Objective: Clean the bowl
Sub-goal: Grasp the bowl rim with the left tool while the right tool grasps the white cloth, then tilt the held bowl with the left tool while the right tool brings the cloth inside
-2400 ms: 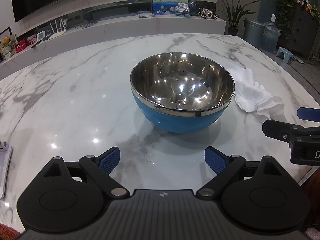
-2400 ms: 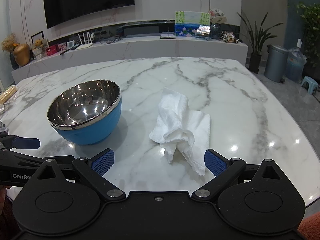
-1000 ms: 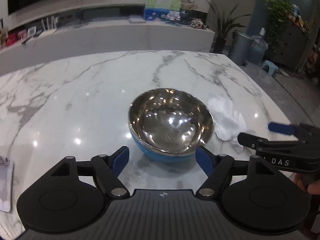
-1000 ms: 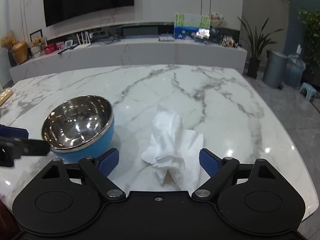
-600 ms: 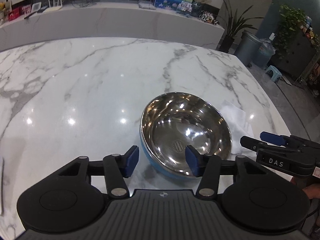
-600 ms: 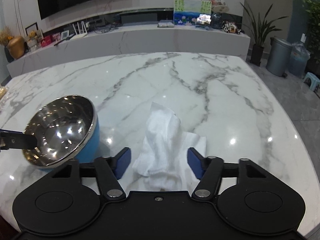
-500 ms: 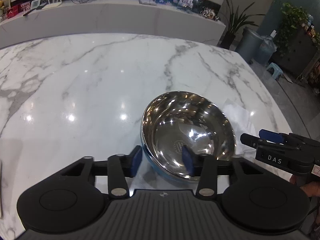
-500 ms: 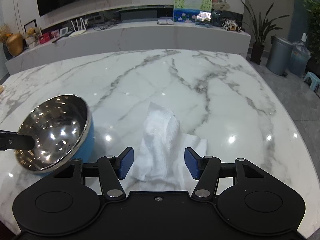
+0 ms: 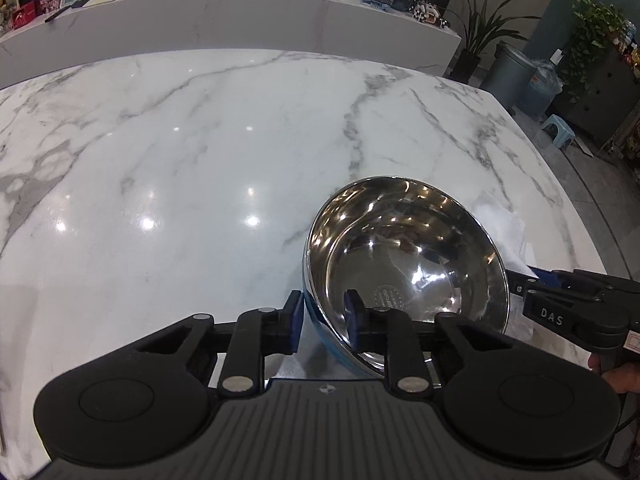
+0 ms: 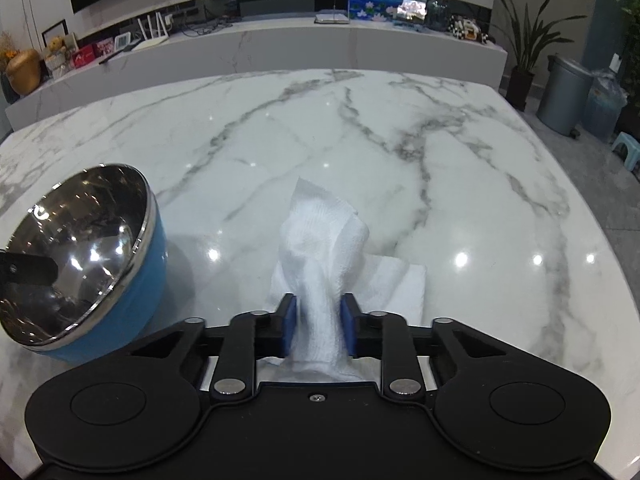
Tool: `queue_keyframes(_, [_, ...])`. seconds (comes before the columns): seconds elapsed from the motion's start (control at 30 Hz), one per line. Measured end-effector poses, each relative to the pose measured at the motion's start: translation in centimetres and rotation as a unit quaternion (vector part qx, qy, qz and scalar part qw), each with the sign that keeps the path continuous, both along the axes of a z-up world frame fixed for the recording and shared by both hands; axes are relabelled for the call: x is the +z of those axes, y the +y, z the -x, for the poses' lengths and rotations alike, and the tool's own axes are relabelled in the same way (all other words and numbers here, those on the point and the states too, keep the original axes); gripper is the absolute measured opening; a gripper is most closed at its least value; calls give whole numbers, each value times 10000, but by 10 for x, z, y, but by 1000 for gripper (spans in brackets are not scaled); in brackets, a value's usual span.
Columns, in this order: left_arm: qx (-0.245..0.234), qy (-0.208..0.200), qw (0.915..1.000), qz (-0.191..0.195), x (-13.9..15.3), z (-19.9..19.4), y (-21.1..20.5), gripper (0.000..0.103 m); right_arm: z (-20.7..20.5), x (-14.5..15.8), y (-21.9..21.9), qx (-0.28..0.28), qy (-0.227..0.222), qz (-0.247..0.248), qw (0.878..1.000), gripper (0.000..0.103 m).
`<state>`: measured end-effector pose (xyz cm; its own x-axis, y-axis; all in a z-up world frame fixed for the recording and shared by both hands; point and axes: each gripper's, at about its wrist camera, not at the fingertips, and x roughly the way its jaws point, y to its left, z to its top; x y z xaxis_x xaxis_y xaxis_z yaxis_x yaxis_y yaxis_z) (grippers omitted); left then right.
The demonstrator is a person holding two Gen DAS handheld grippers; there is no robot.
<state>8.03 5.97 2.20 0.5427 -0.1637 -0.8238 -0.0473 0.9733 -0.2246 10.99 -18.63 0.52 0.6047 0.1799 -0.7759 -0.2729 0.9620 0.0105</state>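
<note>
A bowl (image 9: 404, 264), blue outside and shiny steel inside, is tilted toward me with its near edge lifted. My left gripper (image 9: 323, 321) is shut on the bowl's near rim, one pad inside and one outside. The bowl also shows in the right wrist view (image 10: 80, 256) at the left, leaning over. A crumpled white cloth (image 10: 324, 248) lies on the marble table (image 10: 360, 140). My right gripper (image 10: 318, 330) is shut on the cloth's near end. The right gripper also shows in the left wrist view (image 9: 560, 300) just right of the bowl.
The marble table (image 9: 180, 160) stretches far and left of the bowl. Its right edge (image 10: 600, 248) drops to a grey floor with bins and a small stool. A long white counter (image 10: 280, 48) with small items runs behind the table.
Both grippers moved forward and closed. The left one clamped the bowl's rim and tipped the bowl up. The right one closed on the cloth.
</note>
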Motion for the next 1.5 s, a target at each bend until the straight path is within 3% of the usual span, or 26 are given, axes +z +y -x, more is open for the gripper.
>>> queue_keyframes(0.2, [-54, -64, 10000, -32, -1, -3, -1, 17, 0, 8, 0, 45, -30, 96, 9999, 11])
queue_keyframes(0.33, [-87, -126, 9999, -34, -3, -5, -1, 13, 4, 36, 1, 241, -186, -135, 9994, 11])
queue_keyframes(0.5, [-111, -113, 9999, -36, -5, -6, -3, 12, 10, 78, 12, 784, -204, -690, 9943, 11])
queue_keyframes(0.63, [-132, -121, 9998, -97, -6, -5, -5, 12, 15, 90, 35, 1350, 36, -721, 9882, 11])
queue_keyframes(0.9, [-206, 13, 9998, -39, -7, -5, -4, 16, 10, 78, 83, 2288, 591, 227, 9714, 11])
queue_keyframes(1.23, [-401, 23, 9991, -162, -8, -6, -6, 14, -1, 57, 100, 2647, 1434, 474, 9524, 11])
queue_keyframes(1.5, [-483, -26, 9984, -289, -8, -5, -10, 13, -2, 45, 120, 3162, 1772, 1239, 9237, 11])
